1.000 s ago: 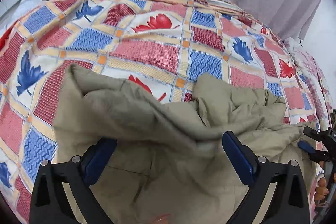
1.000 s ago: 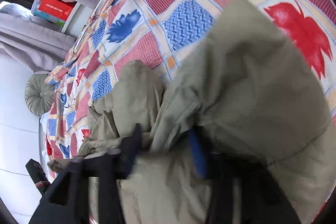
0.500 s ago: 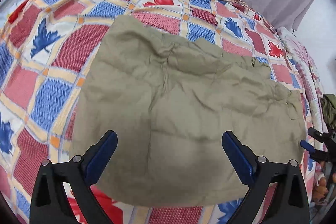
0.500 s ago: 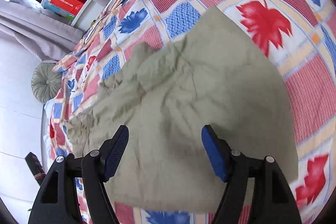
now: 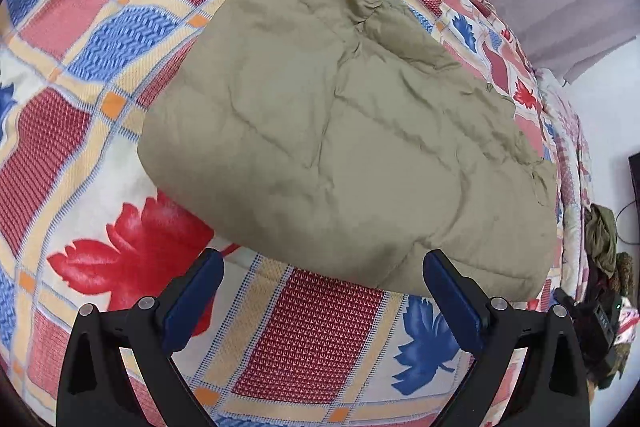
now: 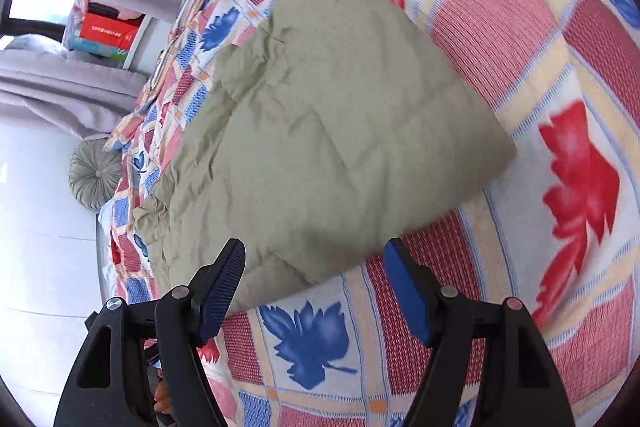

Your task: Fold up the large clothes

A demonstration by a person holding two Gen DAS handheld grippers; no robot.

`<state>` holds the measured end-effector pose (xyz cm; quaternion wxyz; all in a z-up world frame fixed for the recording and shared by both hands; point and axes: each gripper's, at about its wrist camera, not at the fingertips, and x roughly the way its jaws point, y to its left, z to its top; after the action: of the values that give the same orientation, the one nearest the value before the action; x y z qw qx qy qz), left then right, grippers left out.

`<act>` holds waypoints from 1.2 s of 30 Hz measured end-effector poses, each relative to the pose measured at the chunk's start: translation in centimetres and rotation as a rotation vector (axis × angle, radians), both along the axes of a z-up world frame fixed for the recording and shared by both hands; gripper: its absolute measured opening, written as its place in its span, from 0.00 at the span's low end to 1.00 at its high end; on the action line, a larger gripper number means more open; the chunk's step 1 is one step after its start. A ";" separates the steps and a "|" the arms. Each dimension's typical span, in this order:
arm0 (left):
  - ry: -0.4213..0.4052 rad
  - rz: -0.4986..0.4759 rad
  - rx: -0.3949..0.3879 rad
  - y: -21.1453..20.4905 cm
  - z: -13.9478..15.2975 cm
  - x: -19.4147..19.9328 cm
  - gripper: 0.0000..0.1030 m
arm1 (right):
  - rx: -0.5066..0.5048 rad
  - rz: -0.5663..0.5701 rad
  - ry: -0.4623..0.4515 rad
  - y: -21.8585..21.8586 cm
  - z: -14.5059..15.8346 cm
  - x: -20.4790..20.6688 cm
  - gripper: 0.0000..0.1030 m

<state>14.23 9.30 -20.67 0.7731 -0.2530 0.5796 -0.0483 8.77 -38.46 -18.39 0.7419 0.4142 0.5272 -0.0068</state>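
No legible text anywhere.

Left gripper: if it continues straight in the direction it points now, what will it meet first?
Probably the bedspread just short of the khaki garment; the open left gripper frames that near edge, but depth is unclear.

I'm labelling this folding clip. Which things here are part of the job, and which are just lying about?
Part of the job:
- khaki garment, folded on the bedspread
- left gripper, open
- right gripper, open

Lying about:
- round cushion
- red box
- clothes pile
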 end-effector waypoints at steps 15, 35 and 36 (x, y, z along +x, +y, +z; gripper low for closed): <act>0.015 0.119 -0.221 2.6 -3.9 0.2 0.98 | 0.141 -0.090 0.014 0.4 -4.3 -0.9 0.81; -0.035 0.204 -0.163 -0.8 -7.7 7.2 0.98 | 0.357 -0.193 -0.030 0.8 -10.8 5.5 0.84; -0.036 0.192 -0.138 -1.1 -7.5 7.4 0.93 | 0.360 -0.195 -0.027 0.9 -10.8 5.6 0.85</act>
<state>21.61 8.16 -28.19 0.7651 -0.3589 0.5342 -0.0183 14.35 -37.61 -29.24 0.6587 0.5892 0.4674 0.0210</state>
